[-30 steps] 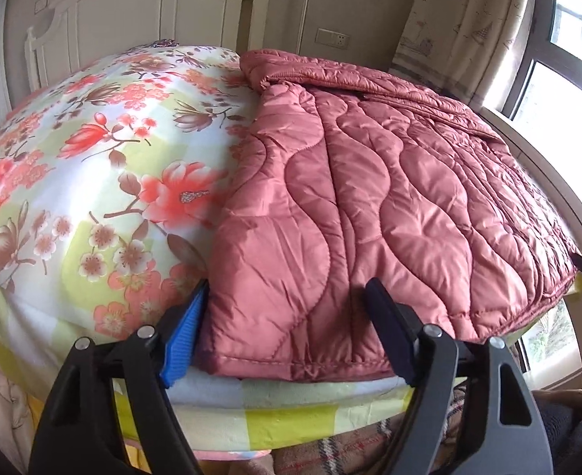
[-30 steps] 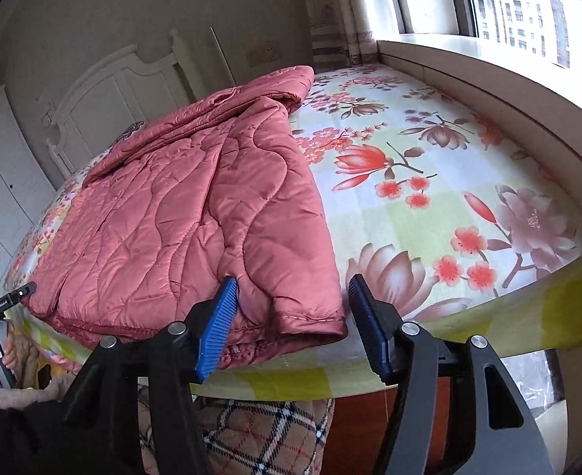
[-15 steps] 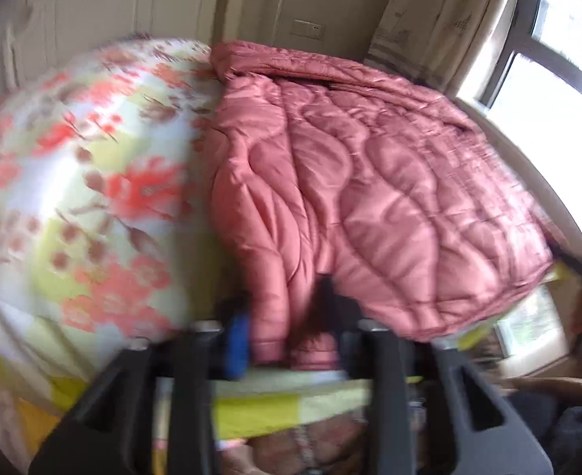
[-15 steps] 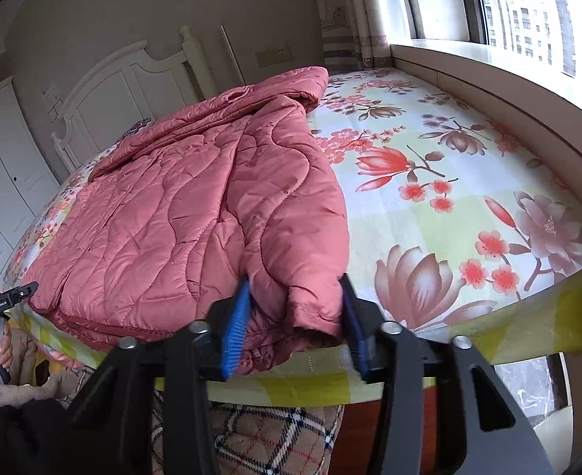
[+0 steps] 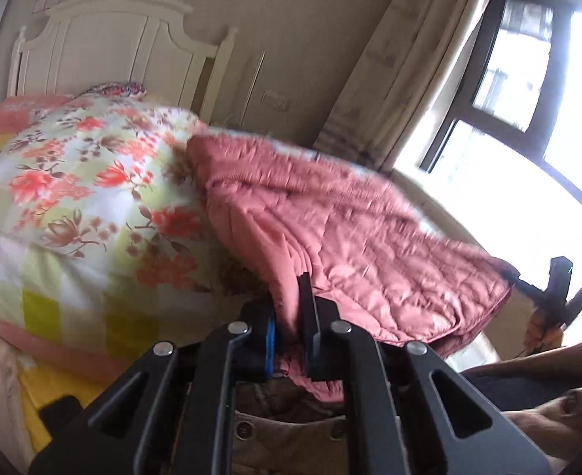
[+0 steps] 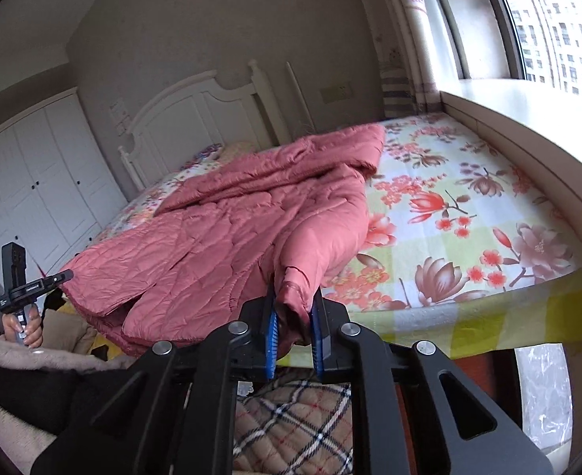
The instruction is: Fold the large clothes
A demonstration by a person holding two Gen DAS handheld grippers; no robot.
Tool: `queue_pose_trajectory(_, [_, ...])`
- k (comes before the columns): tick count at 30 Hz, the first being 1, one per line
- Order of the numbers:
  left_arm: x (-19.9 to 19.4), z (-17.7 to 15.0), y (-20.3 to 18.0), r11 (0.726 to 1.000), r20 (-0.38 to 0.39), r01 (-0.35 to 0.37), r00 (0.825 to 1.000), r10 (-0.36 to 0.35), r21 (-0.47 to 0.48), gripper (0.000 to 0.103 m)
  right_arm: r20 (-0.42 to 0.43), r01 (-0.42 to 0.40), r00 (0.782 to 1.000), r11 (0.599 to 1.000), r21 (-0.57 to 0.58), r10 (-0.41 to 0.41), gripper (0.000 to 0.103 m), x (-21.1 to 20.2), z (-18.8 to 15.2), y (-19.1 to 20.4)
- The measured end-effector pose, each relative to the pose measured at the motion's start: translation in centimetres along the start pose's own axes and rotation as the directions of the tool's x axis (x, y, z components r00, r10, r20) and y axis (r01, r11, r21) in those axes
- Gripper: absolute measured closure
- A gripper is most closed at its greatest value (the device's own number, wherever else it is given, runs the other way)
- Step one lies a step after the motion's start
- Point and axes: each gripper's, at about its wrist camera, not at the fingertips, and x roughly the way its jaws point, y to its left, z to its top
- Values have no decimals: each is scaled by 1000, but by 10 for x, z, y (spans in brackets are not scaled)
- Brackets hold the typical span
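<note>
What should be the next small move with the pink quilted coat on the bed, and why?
Probably carry both claws forward toward the headboard, folding the hem over. The left claw and the right claw are each shut on the near edge of the pink quilted coat, which is lifted off the floral bedsheet.

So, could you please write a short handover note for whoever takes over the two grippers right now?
Left gripper: shut on the near hem corner of the pink quilted coat.
Right gripper: shut on the coat's other near corner, at the sleeve cuff.
The near edge is lifted off the floral bed sheet; the far part of the coat lies on the bed, towards the headboard.
Done: both near corners gripped and raised.
Left: probably carry the near edge towards the headboard to make the fold, lay it down, release, then smooth and finish folding.
</note>
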Motion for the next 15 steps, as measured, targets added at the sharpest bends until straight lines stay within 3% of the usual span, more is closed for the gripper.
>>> queue_pose_trajectory(4, [-44, 21, 1, 993, 146, 109, 984, -101, -43, 94, 128, -30, 991, 997, -75, 40, 90, -63, 7, 36])
queue_pose_trajectory(8, [-42, 73, 8, 980, 229, 187, 959, -169, -61, 96, 259, -2, 965, 993, -116, 33, 93, -93, 49, 57])
queue_pose_trajectory(11, [-6, 119, 10, 979, 220, 196, 959, -178, -64, 96, 288, 36, 958, 993, -115, -2, 101, -78, 97, 58])
queue_pose_trajectory(15, [49, 151, 11, 973, 182, 200, 967, -177, -118, 96, 216, 90, 974, 993, -80, -71, 101, -9, 156, 44])
